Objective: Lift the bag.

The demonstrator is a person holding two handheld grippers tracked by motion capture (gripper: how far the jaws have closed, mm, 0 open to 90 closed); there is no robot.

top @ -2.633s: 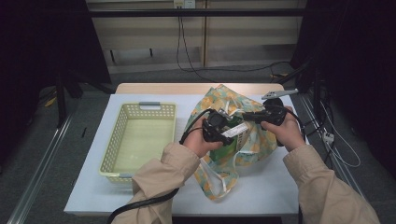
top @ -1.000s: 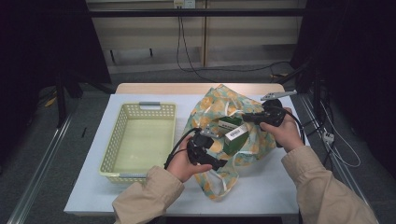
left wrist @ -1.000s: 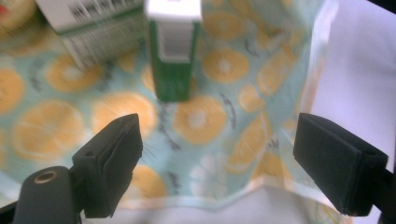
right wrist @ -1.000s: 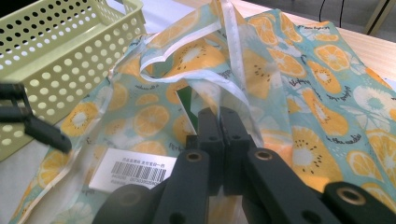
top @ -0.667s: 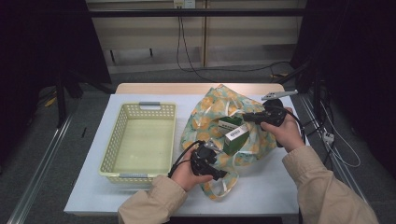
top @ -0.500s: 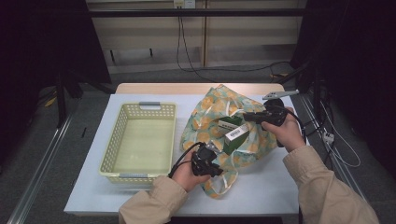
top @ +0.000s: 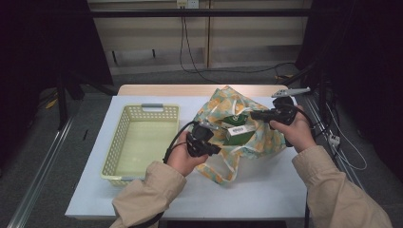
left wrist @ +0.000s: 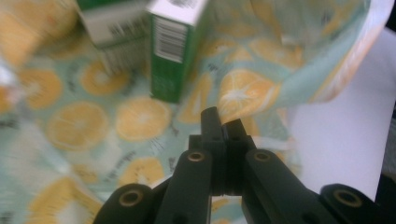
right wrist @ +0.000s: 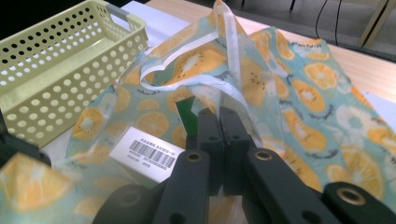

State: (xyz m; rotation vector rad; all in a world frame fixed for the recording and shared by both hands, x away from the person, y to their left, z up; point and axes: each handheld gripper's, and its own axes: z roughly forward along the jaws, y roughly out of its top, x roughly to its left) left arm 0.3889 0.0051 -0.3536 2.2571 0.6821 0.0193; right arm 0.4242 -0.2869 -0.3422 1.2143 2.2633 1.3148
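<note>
the left claw (top: 212,142) sits at the near left edge of the fruit-print bag (top: 259,137), its jaws pressed together. in the left claw view (left wrist: 223,128) the two black jaws meet with no gap, and i cannot tell whether any cloth is pinched between them; the bag's orange-slice print (left wrist: 140,116) lies right under and ahead of the tips. just beyond the tips, up and a little to the left, the green box (left wrist: 170,51) stands in the bag's mouth, its barcode side facing the claw.

the right claw (top: 254,114) reaches in from the far right side of the bag, pointing toward the left claw. its jaws are closed too; in the right claw view (right wrist: 219,121) a white strap of the bag (right wrist: 233,95) runs down to the tips, and it looks clamped there, though the contact point itself is hidden behind the jaws. just to the left of the tips a green corner of the box (right wrist: 189,114) pokes out, with its white barcode label (right wrist: 149,154) showing through the cloth below it.

the yellow basket (top: 124,133) stands on the bench (top: 266,190) to the left of the left claw, near it but apart from the bag.
</note>
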